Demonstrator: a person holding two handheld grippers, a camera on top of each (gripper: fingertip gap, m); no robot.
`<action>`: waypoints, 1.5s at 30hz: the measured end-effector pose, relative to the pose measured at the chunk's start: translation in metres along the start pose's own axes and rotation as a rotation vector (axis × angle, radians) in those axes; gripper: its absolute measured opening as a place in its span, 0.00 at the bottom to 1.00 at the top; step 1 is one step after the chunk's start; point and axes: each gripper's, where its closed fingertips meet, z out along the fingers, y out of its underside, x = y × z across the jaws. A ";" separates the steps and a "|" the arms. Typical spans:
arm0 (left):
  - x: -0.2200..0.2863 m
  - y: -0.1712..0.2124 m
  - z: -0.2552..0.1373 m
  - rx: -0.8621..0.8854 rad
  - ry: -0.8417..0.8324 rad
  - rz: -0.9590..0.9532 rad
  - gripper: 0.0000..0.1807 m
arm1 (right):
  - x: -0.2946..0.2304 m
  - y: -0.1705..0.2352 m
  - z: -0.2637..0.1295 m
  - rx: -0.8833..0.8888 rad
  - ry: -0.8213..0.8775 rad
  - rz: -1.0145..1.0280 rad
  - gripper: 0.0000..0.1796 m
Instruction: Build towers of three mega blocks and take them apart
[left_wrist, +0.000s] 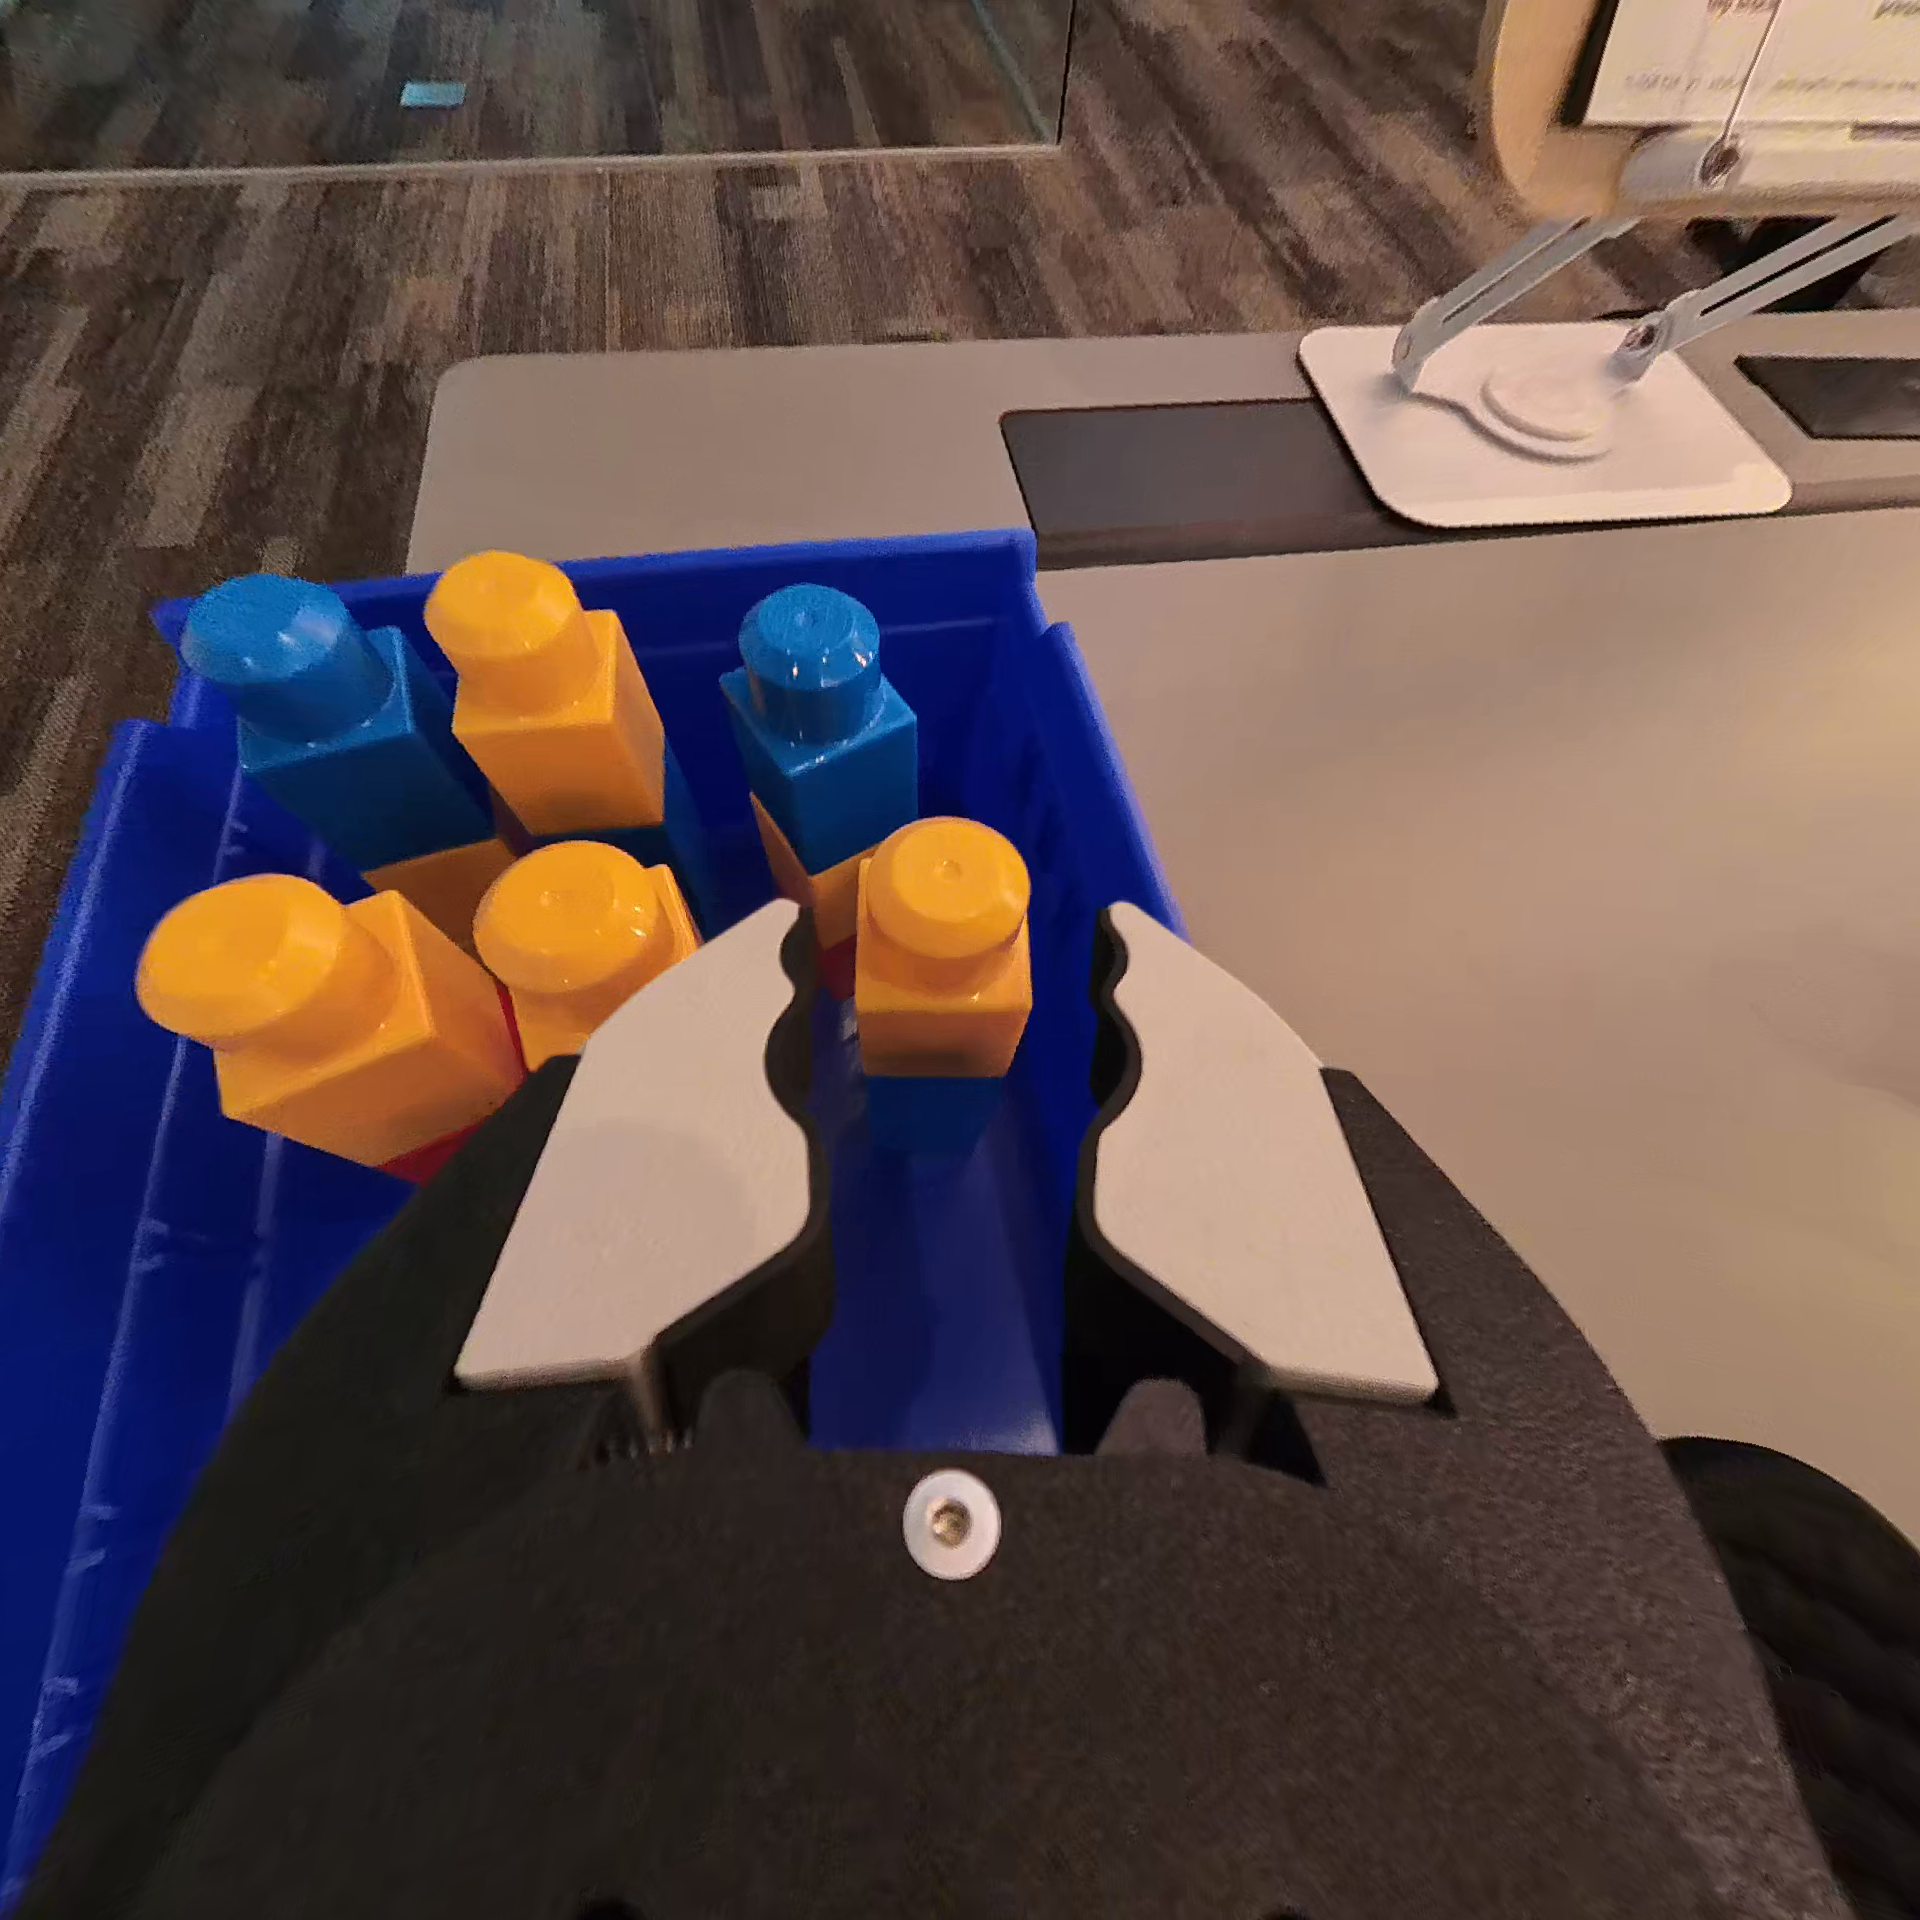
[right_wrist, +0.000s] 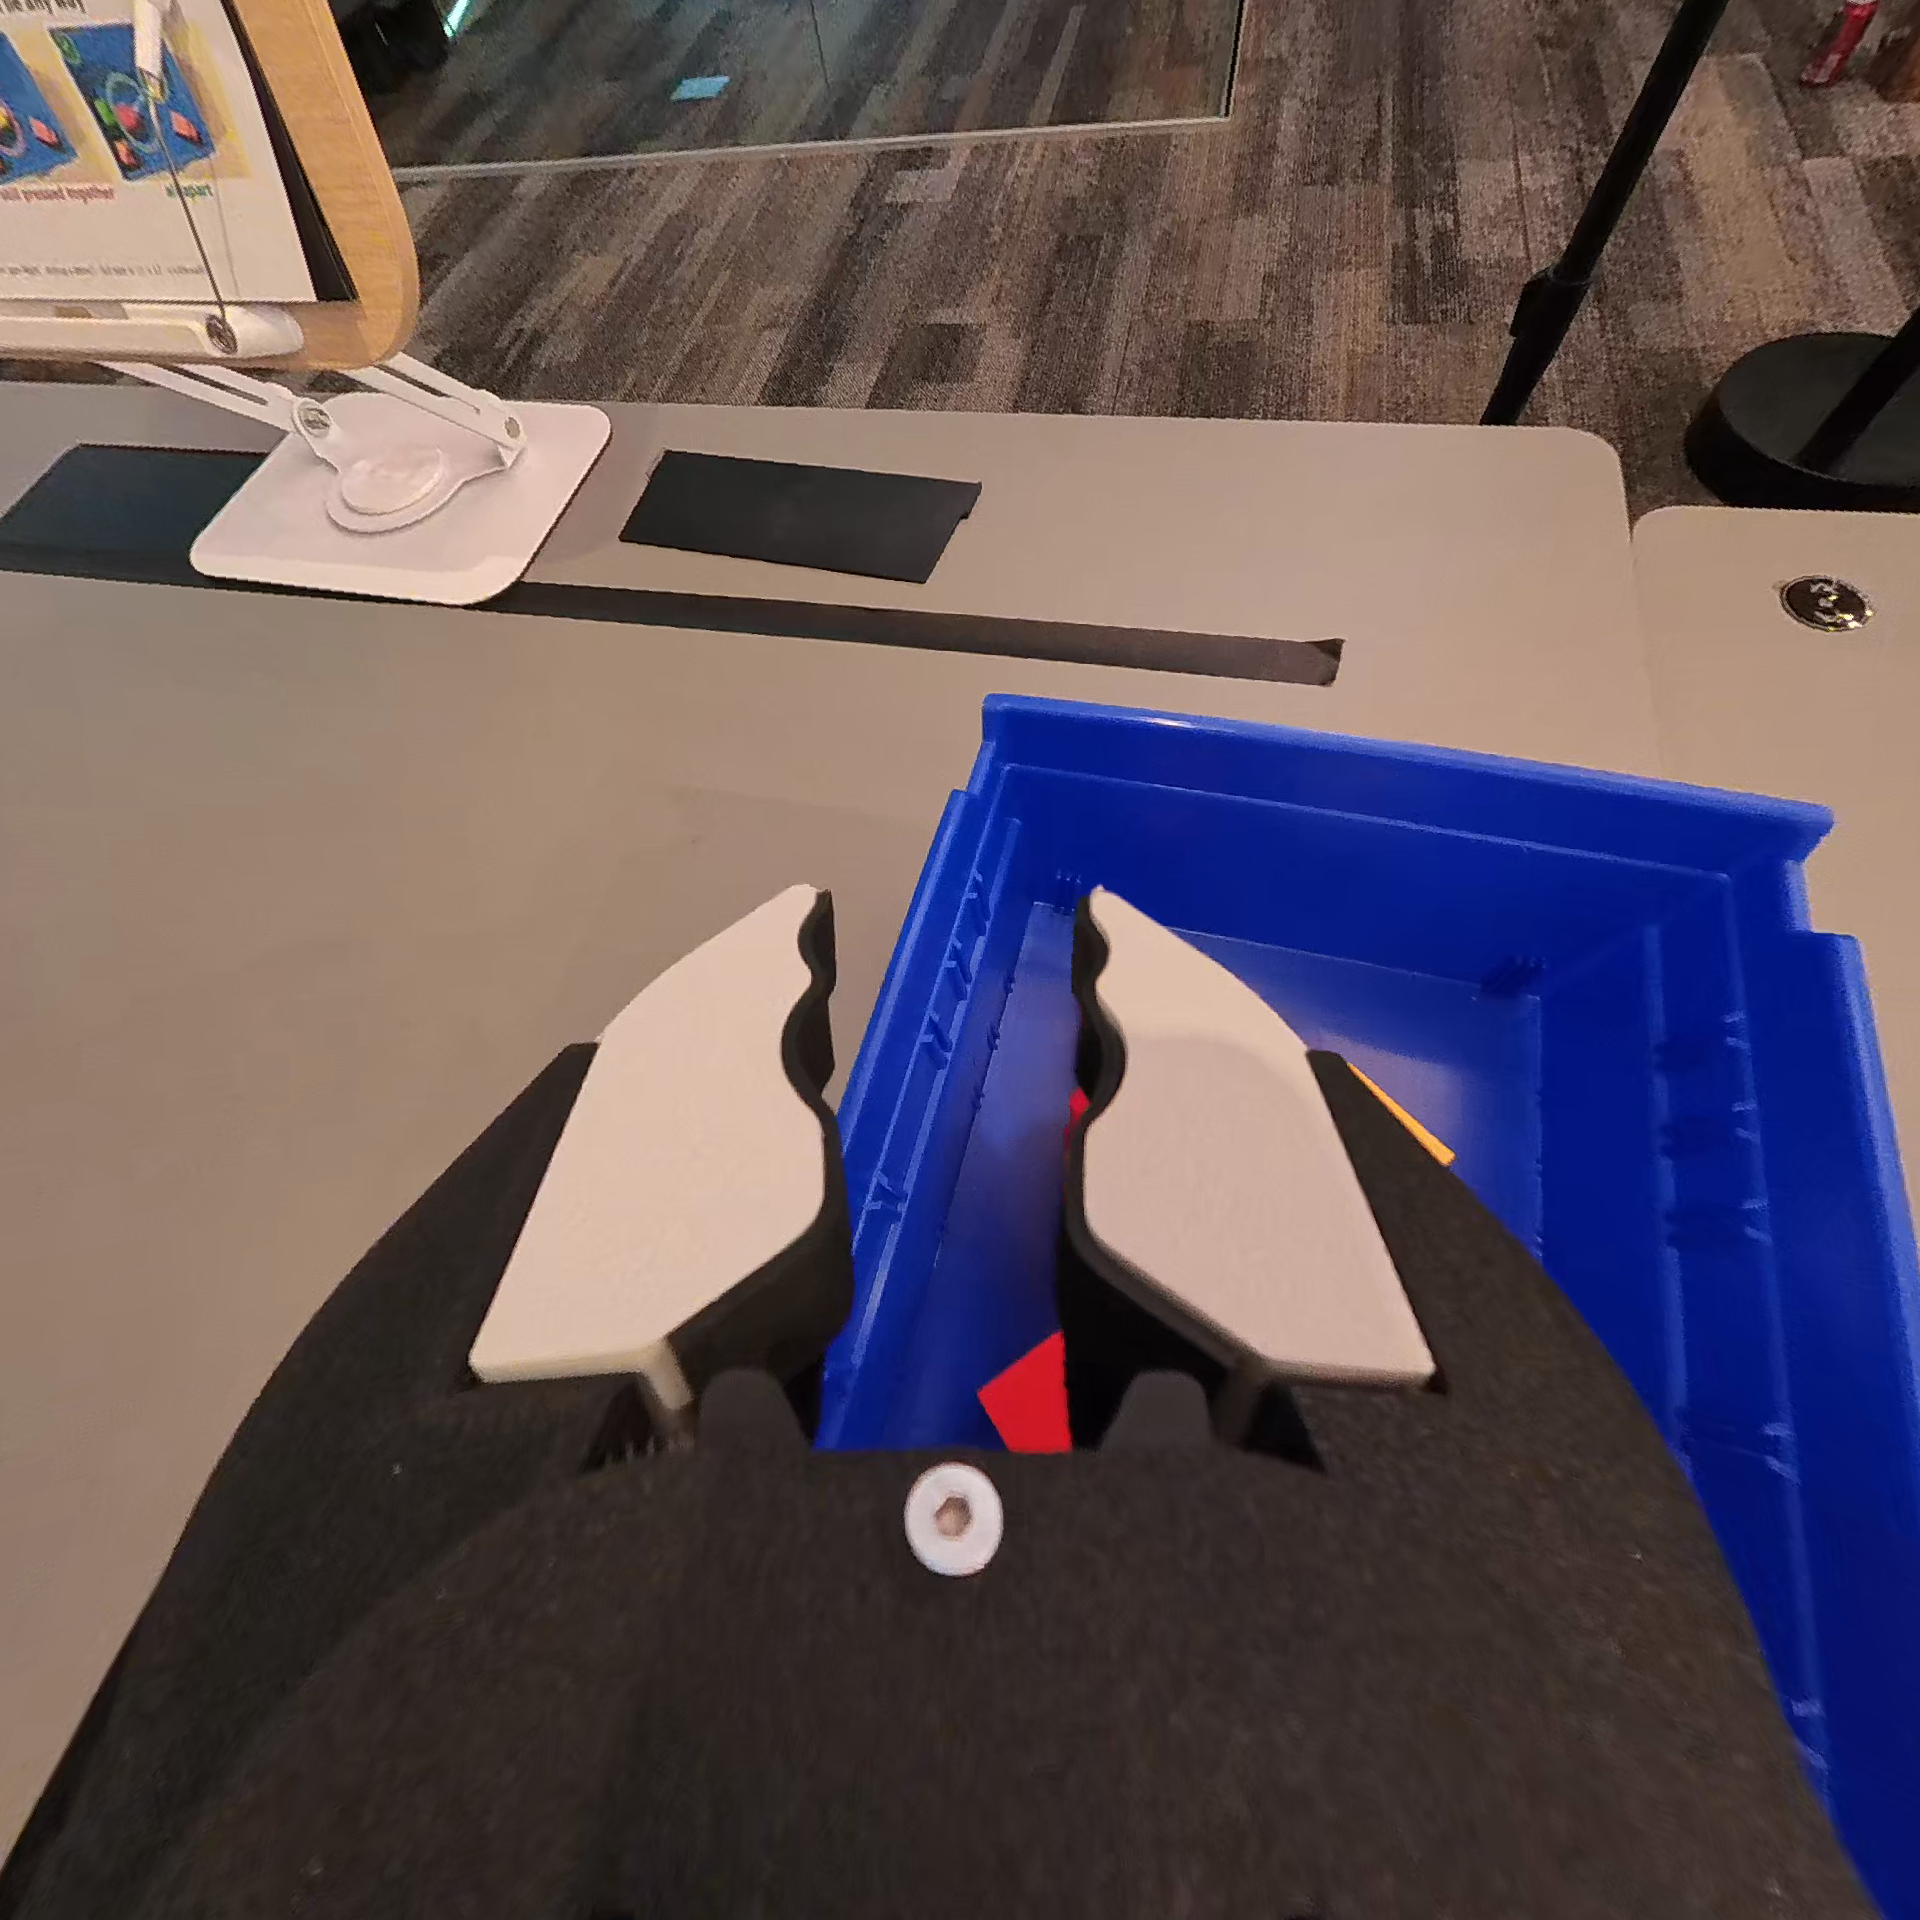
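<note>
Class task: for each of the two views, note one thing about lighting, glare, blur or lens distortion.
Left wrist view: warm dim light, small glare spots on the blue block, and the bin edge looks soft. Right wrist view: the wide lens bends the table edge, and the page on the stand is blurred.

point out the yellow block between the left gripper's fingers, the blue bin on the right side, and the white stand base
yellow block (left_wrist: 940, 971): left wrist view, on its front face.
blue bin (right_wrist: 1392, 774): right wrist view, on its far rim.
white stand base (right_wrist: 520, 509): right wrist view, on its flat plate.
</note>
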 end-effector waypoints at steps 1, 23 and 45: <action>-0.001 0.003 0.001 -0.011 -0.005 0.001 0.28 | -0.001 -0.001 0.000 0.004 -0.005 0.001 0.23; 0.021 -0.046 -0.024 0.039 -0.003 0.023 0.21 | -0.004 0.005 0.001 -0.032 -0.008 -0.010 0.23; 0.439 -0.149 -0.107 0.196 1.288 0.269 0.21 | -0.387 -0.071 -0.084 0.354 -1.079 -0.583 0.40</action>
